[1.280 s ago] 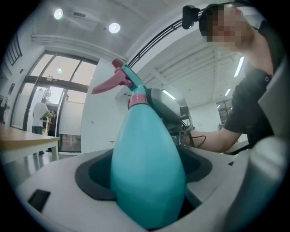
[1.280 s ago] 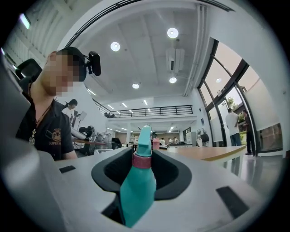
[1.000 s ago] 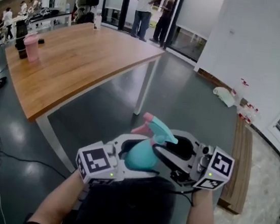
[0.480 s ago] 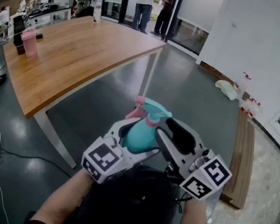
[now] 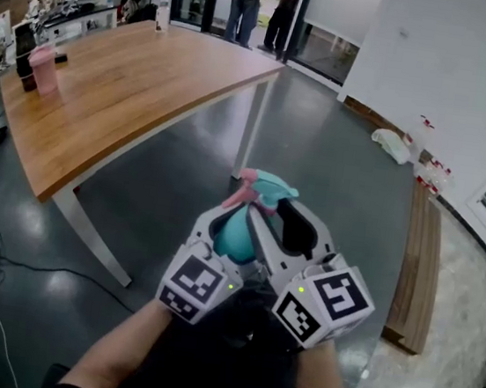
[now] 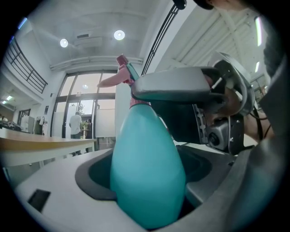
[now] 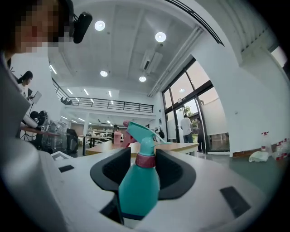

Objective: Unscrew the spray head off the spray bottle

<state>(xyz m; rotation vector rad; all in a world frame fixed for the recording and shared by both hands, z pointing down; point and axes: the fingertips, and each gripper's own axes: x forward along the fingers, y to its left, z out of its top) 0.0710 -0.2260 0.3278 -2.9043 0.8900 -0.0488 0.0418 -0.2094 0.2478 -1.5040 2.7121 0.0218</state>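
Once splayed, left gripper (image 6: 146,174) now alongside right gripper (image 7: 144,164)

Free to pass over bare dark floor (image 5: 333,183) at centre and right, beyond the spray bottle (image 5: 236,232). Blocked at upper left by long wooden table (image 5: 133,85), with white leg (image 5: 250,141) just above centre. Hemmed at right edge by wooden bench (image 5: 417,265); crossed at lower left by cable (image 5: 46,271).
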